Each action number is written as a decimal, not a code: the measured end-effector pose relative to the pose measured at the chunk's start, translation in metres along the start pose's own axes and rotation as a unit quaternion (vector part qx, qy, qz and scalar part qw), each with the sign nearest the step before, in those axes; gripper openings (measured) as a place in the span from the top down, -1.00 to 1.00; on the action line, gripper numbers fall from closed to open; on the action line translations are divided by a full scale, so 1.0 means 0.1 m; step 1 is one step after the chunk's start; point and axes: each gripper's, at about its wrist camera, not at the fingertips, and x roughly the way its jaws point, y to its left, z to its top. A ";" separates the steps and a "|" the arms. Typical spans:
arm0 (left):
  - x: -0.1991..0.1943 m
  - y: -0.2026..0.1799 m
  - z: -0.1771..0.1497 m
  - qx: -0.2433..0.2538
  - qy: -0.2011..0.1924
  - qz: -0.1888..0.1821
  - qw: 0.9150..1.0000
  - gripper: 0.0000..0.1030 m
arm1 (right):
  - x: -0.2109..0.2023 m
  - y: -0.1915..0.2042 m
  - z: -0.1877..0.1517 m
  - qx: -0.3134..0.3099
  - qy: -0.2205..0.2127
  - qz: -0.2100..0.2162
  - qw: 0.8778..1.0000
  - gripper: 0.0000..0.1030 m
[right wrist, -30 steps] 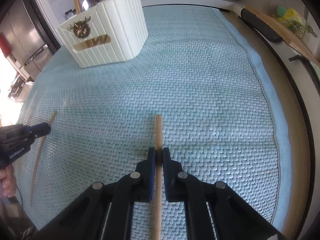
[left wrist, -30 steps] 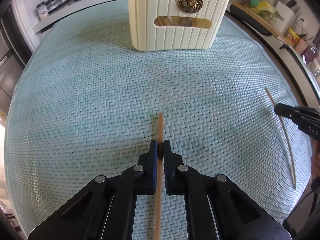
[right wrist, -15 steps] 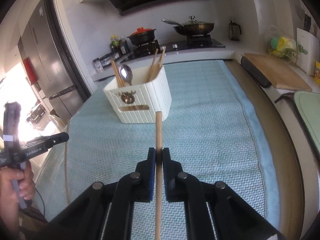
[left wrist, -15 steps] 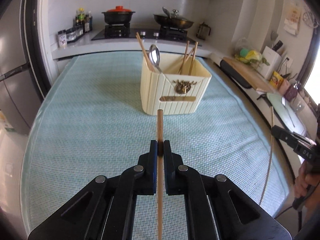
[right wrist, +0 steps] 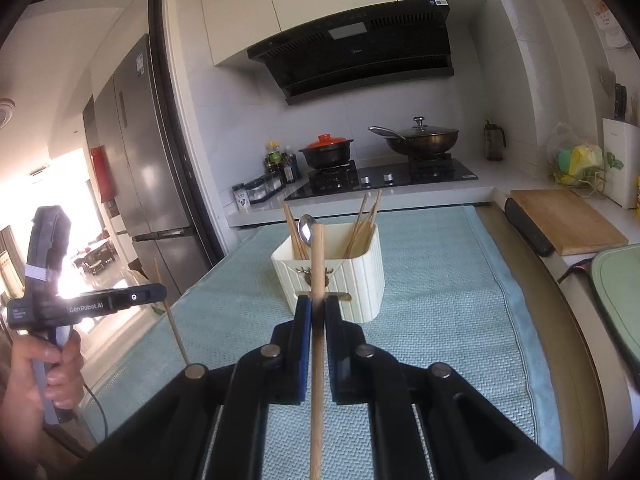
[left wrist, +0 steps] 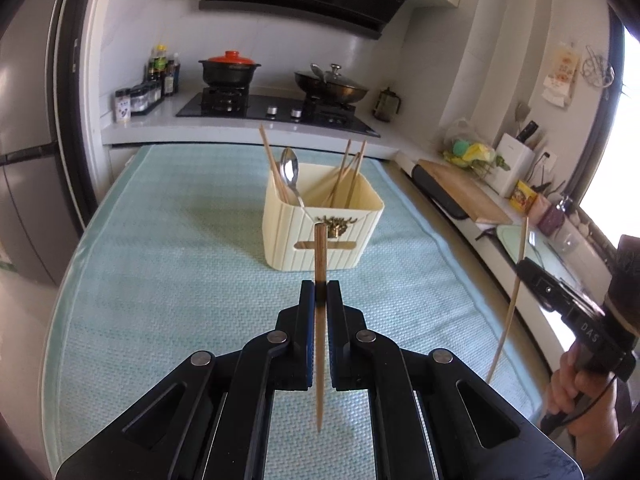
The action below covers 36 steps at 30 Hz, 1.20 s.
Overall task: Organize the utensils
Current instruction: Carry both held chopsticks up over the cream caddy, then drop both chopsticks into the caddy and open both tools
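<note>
A cream ribbed utensil holder [left wrist: 324,232] stands on the pale green mat [left wrist: 168,272]; it holds several chopsticks and a metal spoon [left wrist: 290,172]. My left gripper [left wrist: 321,294] is shut on a wooden chopstick [left wrist: 320,256], lifted clear of the mat, short of the holder. My right gripper [right wrist: 318,308] is shut on another chopstick [right wrist: 317,264], also lifted, with the holder [right wrist: 352,276] just beyond its tip. Each gripper shows in the other's view: the right one [left wrist: 532,272] with its chopstick [left wrist: 516,288], and the left one [right wrist: 160,292].
A stove with a red-lidded pot [left wrist: 230,70] and a wok [left wrist: 332,86] stands behind the mat. A wooden cutting board [right wrist: 564,220] lies on the right counter, a fridge [right wrist: 152,184] stands at left. Condiment bottles [left wrist: 160,70] stand beside the stove.
Both grippers have lifted their chopsticks off the mat and tilted up from looking down at it. The holder now appears farther ahead and whole.
</note>
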 end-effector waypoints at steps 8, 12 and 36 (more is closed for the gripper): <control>0.06 -0.05 0.54 0.003 -0.022 -0.014 1.000 0.94 | 0.32 0.07 0.42 -0.022 -0.019 -0.002 1.000 0.86; 0.11 -0.09 1.04 0.015 -0.049 -0.008 0.999 0.94 | 0.62 0.08 0.87 -0.031 -0.042 0.006 0.999 0.86; 1.88 0.22 1.70 -0.005 0.013 0.030 0.999 0.92 | 2.87 -0.22 1.23 -0.025 0.043 0.065 0.997 0.83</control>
